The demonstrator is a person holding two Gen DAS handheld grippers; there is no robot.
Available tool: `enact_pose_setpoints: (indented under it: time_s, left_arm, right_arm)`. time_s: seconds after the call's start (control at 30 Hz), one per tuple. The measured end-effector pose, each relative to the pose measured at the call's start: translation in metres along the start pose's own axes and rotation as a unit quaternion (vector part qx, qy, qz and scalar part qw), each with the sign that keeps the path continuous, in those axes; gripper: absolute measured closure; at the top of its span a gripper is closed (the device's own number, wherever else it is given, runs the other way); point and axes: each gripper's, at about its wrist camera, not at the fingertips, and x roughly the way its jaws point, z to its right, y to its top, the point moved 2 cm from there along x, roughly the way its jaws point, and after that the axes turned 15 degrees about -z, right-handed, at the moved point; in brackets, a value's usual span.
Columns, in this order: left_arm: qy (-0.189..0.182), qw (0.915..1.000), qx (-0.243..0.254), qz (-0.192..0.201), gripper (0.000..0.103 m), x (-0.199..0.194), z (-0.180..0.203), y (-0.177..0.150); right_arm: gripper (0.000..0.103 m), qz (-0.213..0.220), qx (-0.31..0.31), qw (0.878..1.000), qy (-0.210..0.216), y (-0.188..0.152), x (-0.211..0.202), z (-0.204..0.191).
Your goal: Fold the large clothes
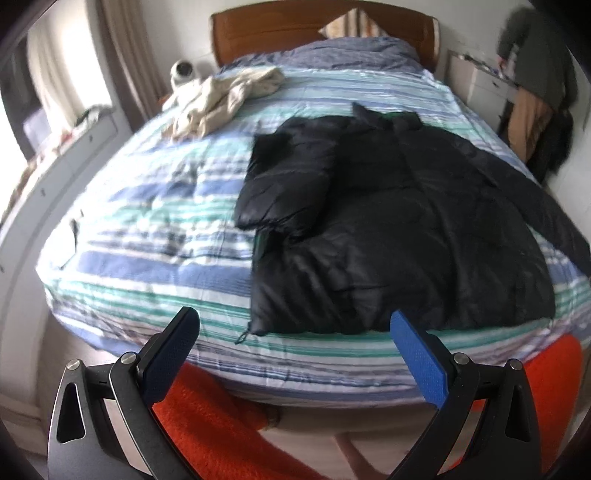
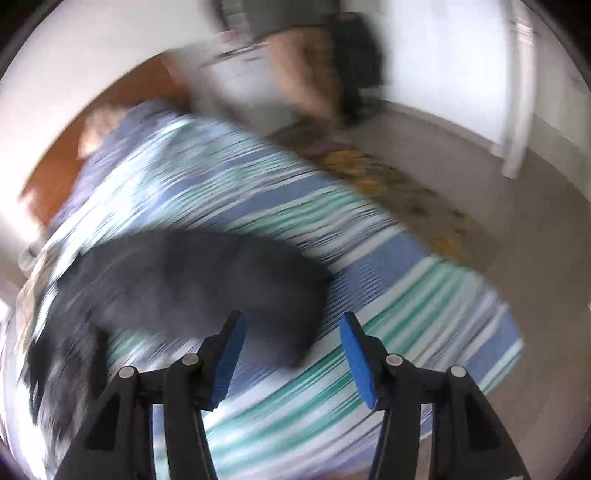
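Jacket axis: black puffer jacket point(image 1: 388, 221) lies flat on the bed point(image 1: 155, 236), long axis running from the foot edge toward the headboard point(image 1: 295, 29); collar end points at the headboard, hem at the foot edge.
Jacket position: on the right half of the bed as the left wrist view shows it, hem just short of the foot edge, right side reaching toward the right edge.
Jacket look: shiny, quilted, dark; one sleeve point(image 1: 284, 184) folded in across the front, lying lengthwise on the body; a green lining strip shows under it; a drawcord hangs at the near hem corner.
Jacket, right wrist view: black mass point(image 2: 192, 284) heavily blurred, detail not readable.
Left gripper: left gripper point(image 1: 295, 325) angled down over the foot edge, jaws spread wide, nothing between the blue pads.
Right gripper: right gripper point(image 2: 291, 332) tilted down over the striped duvet, jaws parted about halfway, pads clear of the fabric; the jacket edge sits just ahead of the left finger.
Other cloth: cream garment point(image 1: 221, 99) crumpled near the far left corner, well apart from the jacket.
Person: orange-clad legs point(image 1: 214, 417) below the foot edge.
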Motion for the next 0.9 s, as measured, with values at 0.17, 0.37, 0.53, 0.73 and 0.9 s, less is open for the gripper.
enact_pose_setpoints:
  time_s: [0.17,0.37,0.53,0.73,0.9]
  left_arm:
    - [-0.081,0.9953,-0.025,-0.047,0.001,0.068,-0.047,0.023]
    - [-0.129,0.9863,-0.014,-0.102,0.000,0.139,-0.049,0.044]
    - [-0.140,0.9865,0.006,-0.084,0.036,0.137,-0.042,0.041]
    - [-0.124,0.9874,0.044,-0.088,0.076,0.118,-0.017,0.029]
    - [-0.104,0.9873,0.083,-0.087,0.072,0.114,-0.001,0.009]
  right_arm:
    - [0.049,-0.096,-0.123,0.979,0.127,-0.089,0.035,-0.119]
    - [0.049,-0.154,-0.178,0.964,0.122,-0.122,0.100,-0.194]
    - [0.078,-0.150,-0.219,0.962,0.066,-0.128,0.098,-0.211]
    - [0.086,-0.144,-0.201,0.964,0.101,-0.126,0.061,-0.201]
    - [0.086,-0.138,-0.202,0.966,0.083,-0.128,0.065,-0.190]
